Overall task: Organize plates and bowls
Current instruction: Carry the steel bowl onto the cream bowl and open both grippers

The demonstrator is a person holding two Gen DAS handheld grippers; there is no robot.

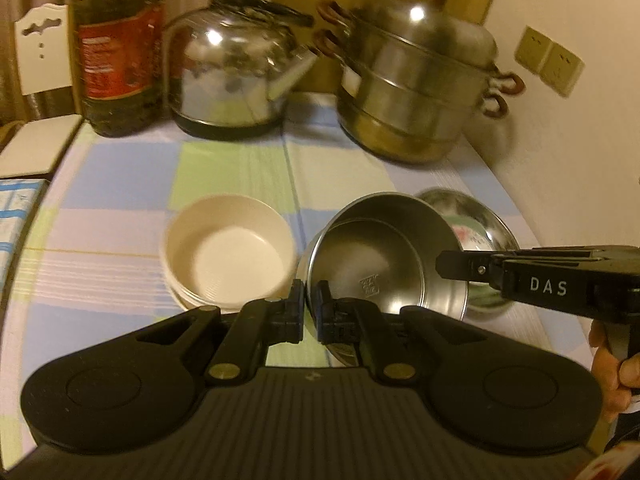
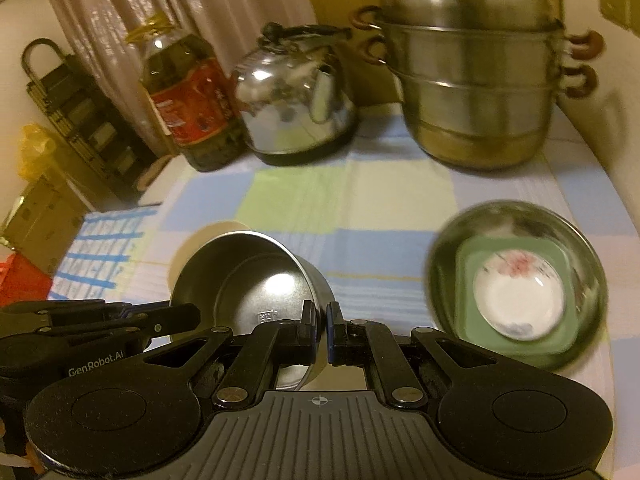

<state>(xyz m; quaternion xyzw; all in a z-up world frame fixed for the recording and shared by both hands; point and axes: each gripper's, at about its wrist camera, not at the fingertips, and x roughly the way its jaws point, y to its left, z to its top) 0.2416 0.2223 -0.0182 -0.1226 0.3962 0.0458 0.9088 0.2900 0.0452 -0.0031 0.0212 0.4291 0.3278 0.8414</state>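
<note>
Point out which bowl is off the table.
The small steel bowl, tilted and pinched at its rim by both grippers; the cream bowl and the wide steel bowl rest on the cloth.

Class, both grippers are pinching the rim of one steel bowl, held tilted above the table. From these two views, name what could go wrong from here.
1. The steel bowl hangs tilted from thin rim pinches by the left gripper and the right gripper; it may slip.
2. The cream bowl sits right beside it and could get knocked.
3. The wide steel bowl already holds a green dish and a floral saucer; dropping the bowl in hard might chip them.
</note>
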